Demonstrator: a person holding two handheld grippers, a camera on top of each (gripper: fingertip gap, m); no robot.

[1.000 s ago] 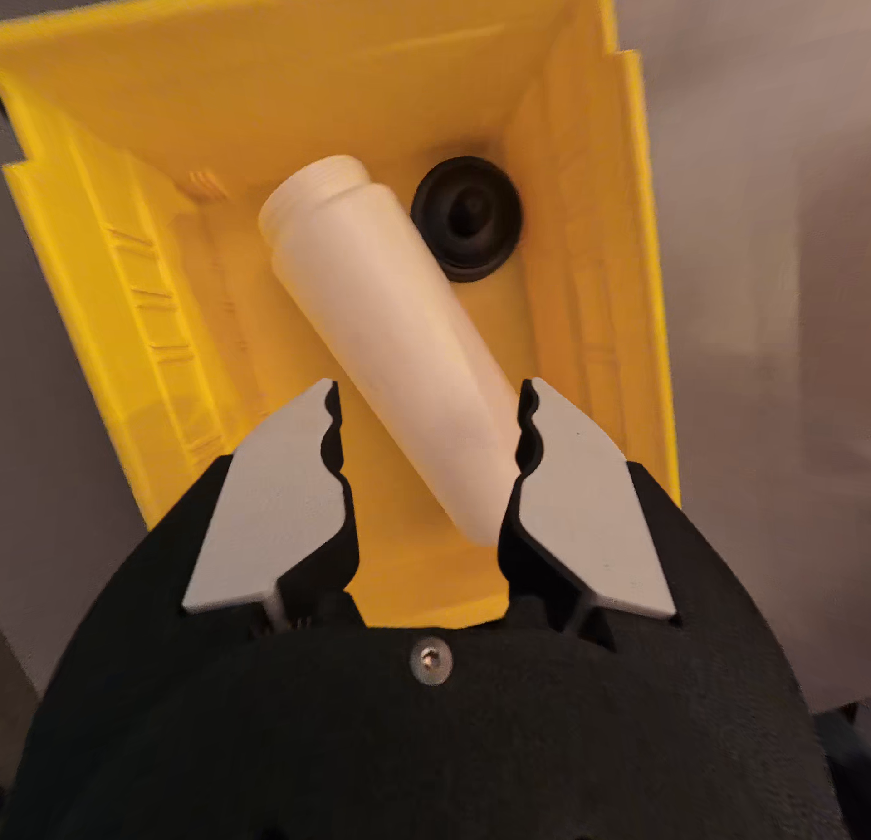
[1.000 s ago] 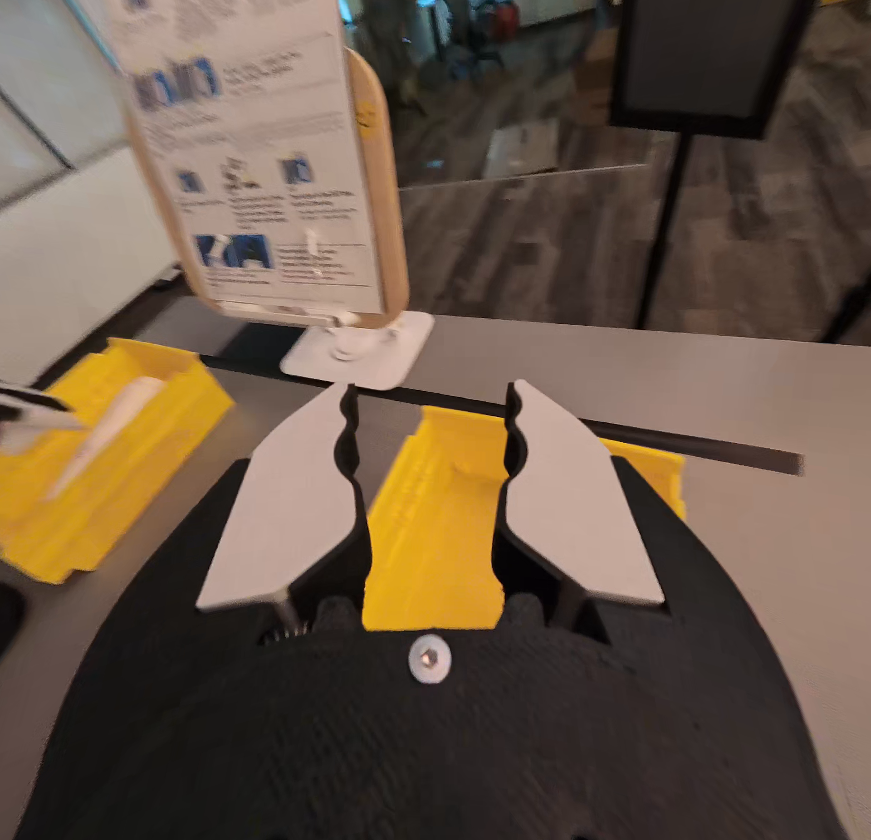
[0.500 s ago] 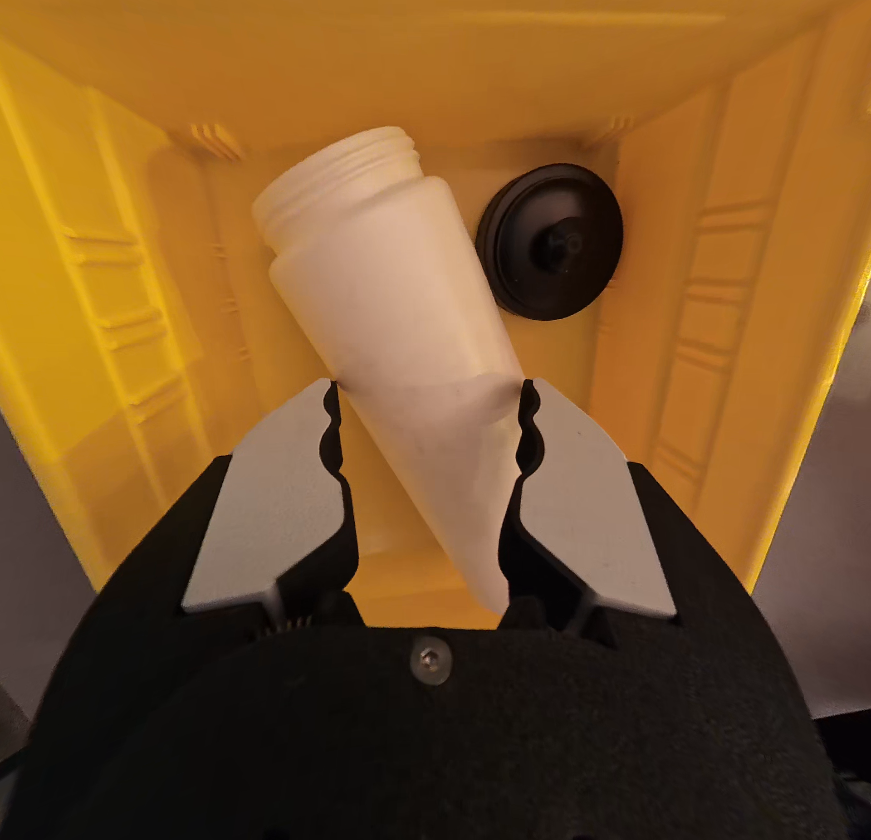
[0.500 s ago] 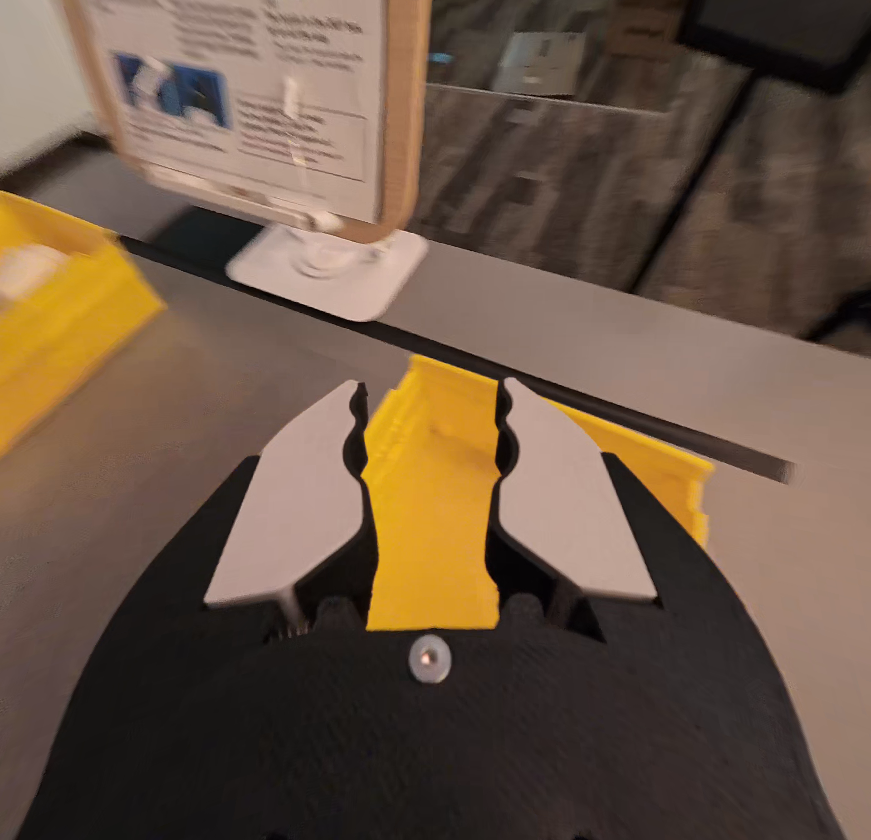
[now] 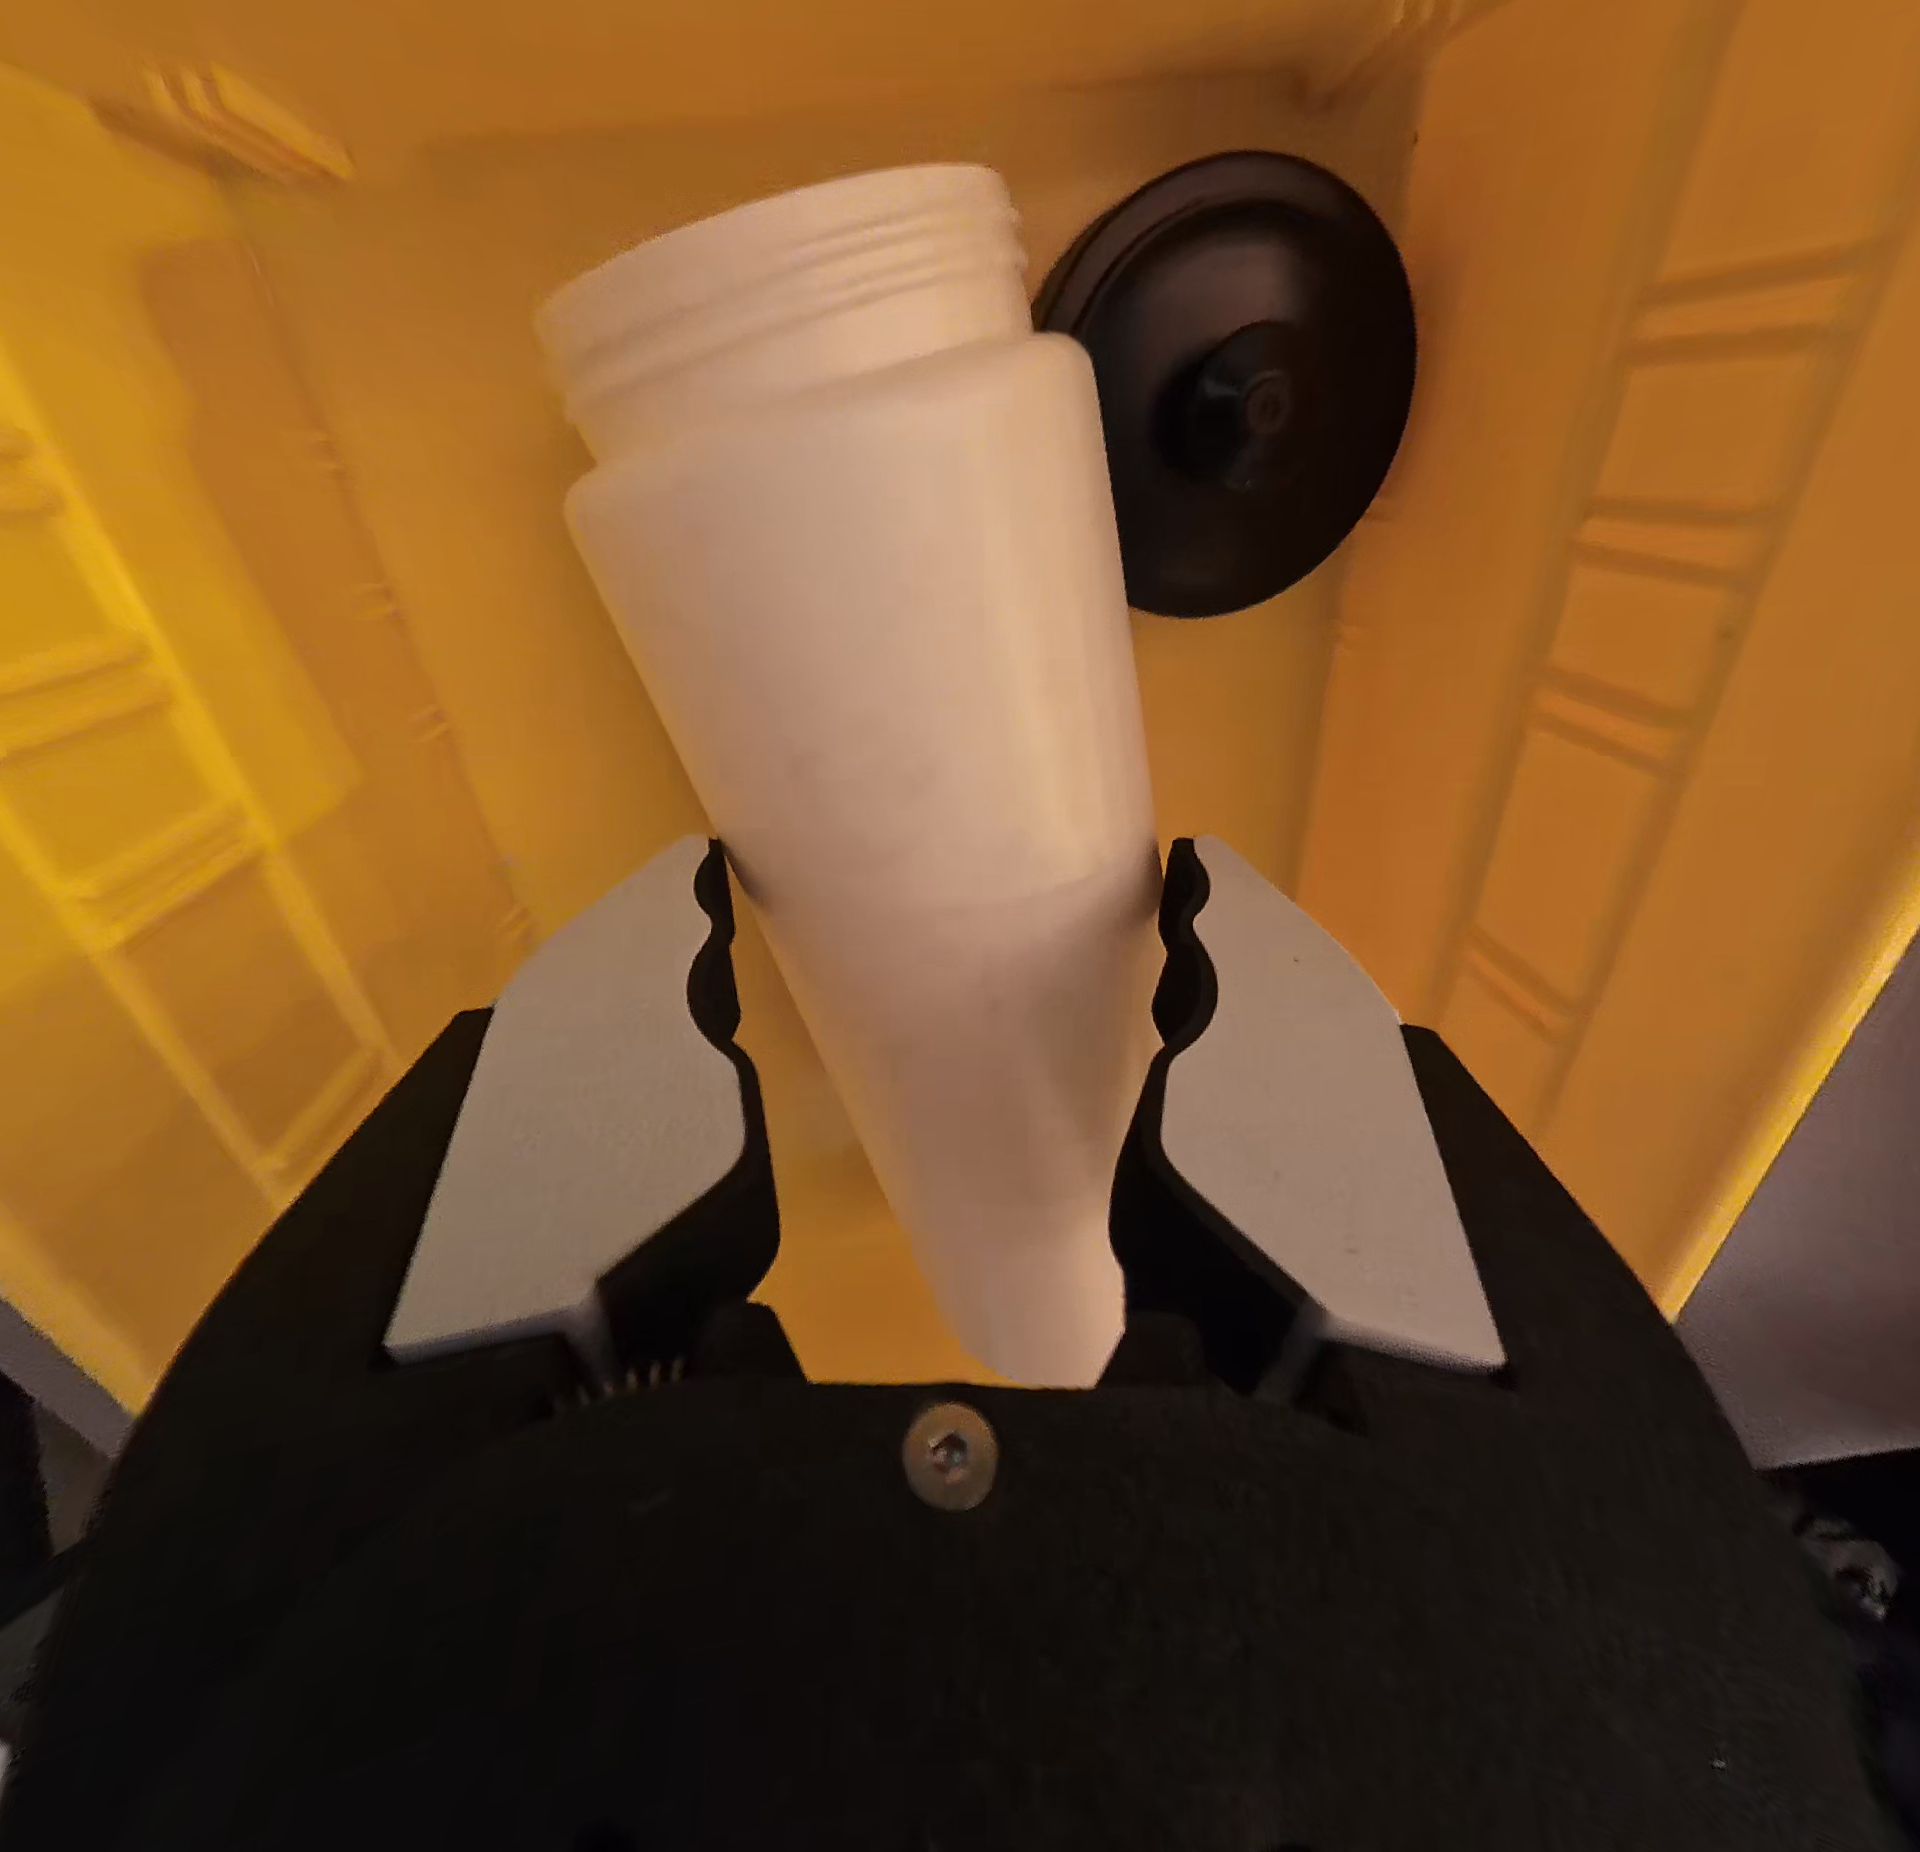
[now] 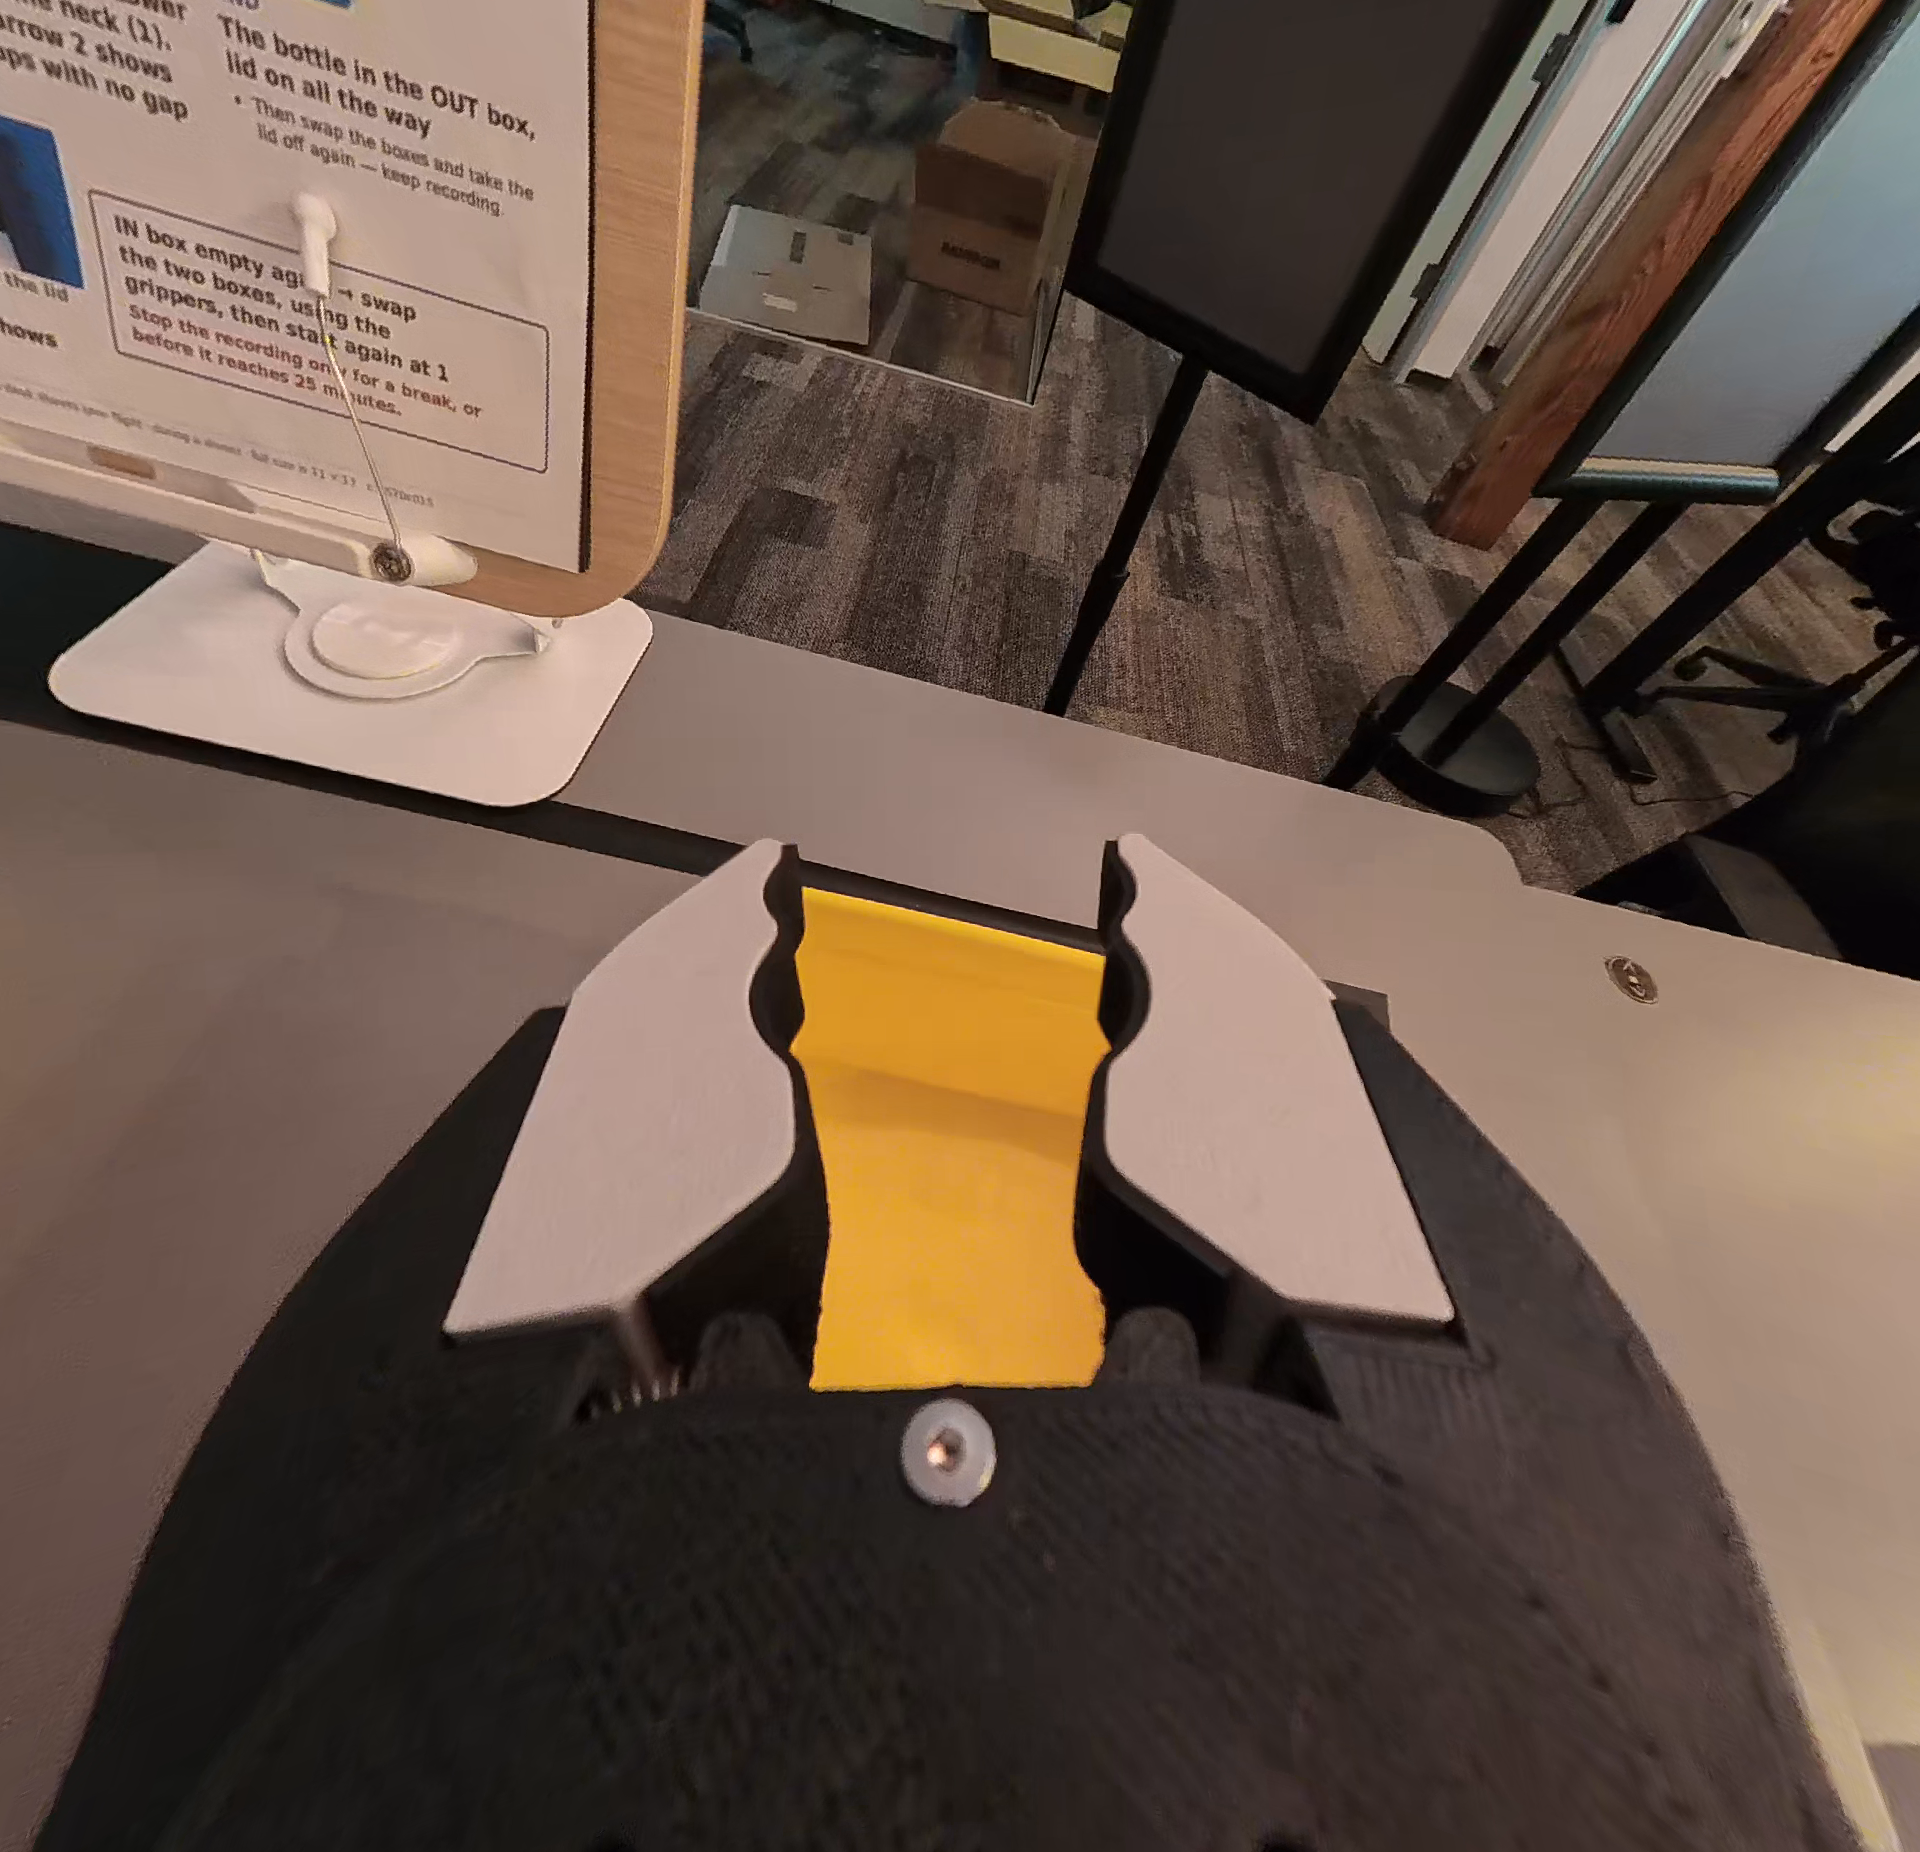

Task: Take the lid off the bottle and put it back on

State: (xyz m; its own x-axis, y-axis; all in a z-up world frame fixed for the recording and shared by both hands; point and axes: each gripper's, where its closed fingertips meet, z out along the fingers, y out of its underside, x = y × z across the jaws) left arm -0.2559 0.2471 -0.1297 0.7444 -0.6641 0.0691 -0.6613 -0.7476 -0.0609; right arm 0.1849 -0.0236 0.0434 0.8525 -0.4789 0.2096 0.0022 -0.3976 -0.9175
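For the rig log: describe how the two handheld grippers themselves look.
Both match. The left gripper and right gripper each have two flat light-grey fingers with wavy black inner edges, a textured black rounded body, and one silver hex screw at centre. No cables or sleeves show.

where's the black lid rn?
Left wrist view, upper right: the round black lid lies off the bottle inside the yellow plastic bin, right beside the threaded neck of the white plastic bottle.

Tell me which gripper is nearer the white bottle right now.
Left. The left gripper straddles the white bottle lying in the yellow bin. The right gripper hangs over another yellow bin; no bottle shows in its view.
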